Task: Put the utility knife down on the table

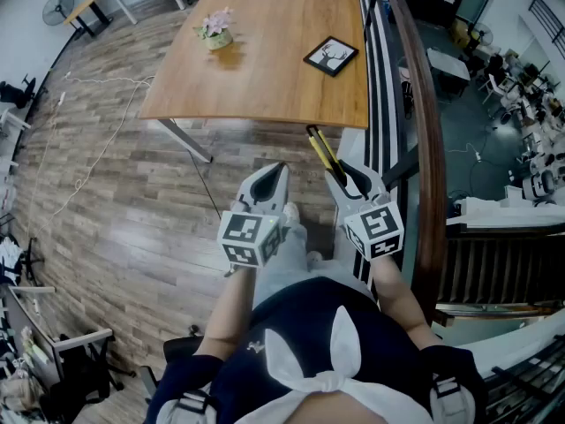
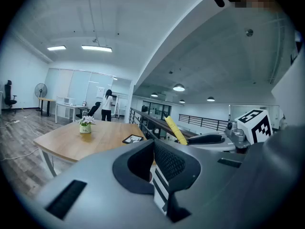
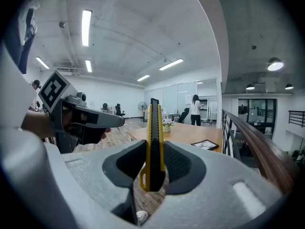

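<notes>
Head view: left gripper [image 1: 274, 173] and right gripper [image 1: 338, 175] are held side by side over the wood floor, near the table [image 1: 265, 78] but short of its near edge. The right gripper is clenched on the utility knife [image 1: 320, 152], whose yellow body sticks out fwd toward the table edge w/o touching it. On the table, a flower pot [image 1: 215, 30] sits far left and a picture frame [image 1: 331, 56] far right. A railing [image 1: 426, 140] runs along the right.

Left gripper view: jaws are pressed together w/ nothing btwn them. The knife [image 2: 175, 130] shows off to the right.

Right gripper view: the knife [image 3: 153, 123] stands upright on edge, pinched btwn both pads, tip pointing away toward the table [image 3: 190, 134]. A person [image 3: 195, 109] stands at the far end of the room.
</notes>
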`<state>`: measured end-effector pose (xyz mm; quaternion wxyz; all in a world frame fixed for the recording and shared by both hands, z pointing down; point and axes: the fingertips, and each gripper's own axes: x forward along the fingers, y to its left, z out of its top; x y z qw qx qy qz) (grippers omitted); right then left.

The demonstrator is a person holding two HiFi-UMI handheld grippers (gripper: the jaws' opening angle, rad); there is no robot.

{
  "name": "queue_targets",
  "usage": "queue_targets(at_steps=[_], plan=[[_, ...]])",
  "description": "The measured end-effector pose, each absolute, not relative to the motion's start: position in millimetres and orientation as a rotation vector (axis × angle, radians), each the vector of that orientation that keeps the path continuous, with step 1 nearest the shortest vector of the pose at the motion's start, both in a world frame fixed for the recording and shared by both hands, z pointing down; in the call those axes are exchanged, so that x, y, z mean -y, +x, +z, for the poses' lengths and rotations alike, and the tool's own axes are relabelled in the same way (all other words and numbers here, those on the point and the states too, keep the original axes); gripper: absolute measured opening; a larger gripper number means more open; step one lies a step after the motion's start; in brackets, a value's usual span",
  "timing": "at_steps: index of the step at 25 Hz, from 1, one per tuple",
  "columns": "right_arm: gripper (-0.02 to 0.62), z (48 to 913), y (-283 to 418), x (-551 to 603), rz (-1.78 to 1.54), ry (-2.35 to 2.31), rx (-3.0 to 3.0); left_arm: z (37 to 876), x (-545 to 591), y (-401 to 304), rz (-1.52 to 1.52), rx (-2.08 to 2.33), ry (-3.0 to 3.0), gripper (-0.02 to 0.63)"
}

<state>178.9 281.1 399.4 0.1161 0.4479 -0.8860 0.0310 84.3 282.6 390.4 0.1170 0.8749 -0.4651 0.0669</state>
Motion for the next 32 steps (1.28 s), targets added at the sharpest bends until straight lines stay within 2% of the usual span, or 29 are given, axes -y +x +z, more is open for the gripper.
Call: queue_targets(at_steps=[11, 32], plan=[[0.117, 406, 165, -252, 0.093, 1.303, 2.572, 392, -253, 72, 0.200, 1.342, 2.549, 0.020], [0.117, 419, 119, -111, 0.142, 1.306, 2.530, 417, -112, 5, 0.221, 1.328, 2.465, 0.020]])
